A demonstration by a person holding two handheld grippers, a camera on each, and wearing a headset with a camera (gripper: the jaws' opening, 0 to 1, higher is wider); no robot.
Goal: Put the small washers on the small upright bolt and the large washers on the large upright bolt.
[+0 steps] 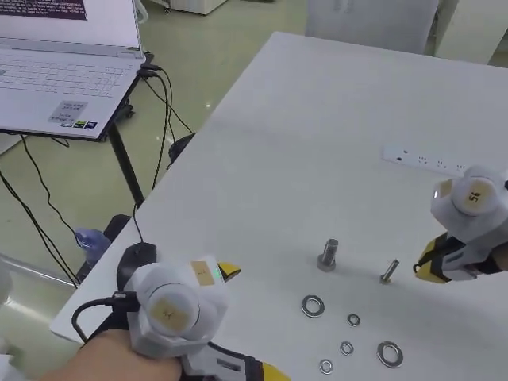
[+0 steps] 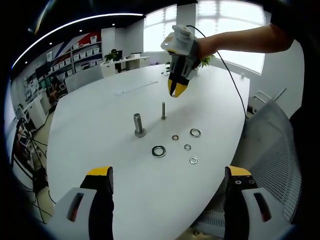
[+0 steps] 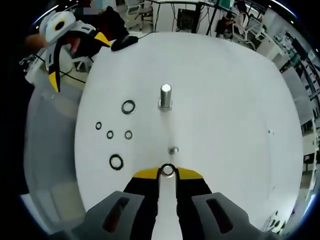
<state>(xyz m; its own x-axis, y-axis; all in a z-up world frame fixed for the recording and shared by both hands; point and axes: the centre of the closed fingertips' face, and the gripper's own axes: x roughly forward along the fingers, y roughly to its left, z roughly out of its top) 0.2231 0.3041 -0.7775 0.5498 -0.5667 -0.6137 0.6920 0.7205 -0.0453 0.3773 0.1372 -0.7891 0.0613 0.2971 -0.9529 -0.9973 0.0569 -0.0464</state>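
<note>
Right claw clamped on a washer just short of the small bolt; left claw spread wide.

In the right gripper view the right claw (image 3: 168,175) was closed on a washer (image 3: 162,170) pinched between its yellow tips; its size could not be judged. The small bolt (image 3: 173,150) stood upright just ahead of those tips, and the large bolt (image 3: 165,96) stood upright farther ahead, almost in line. To that claw's left, two large washers (image 3: 128,106) lay flat on the white surface (image 3: 225,100), with three small washers (image 3: 110,134) between them. In the left gripper view the left claw (image 2: 169,172) had its jaws far apart and gripped nothing. Both bolts and the loose washers lay well ahead of it, and the right claw hung beyond them, close above the small bolt.
</note>
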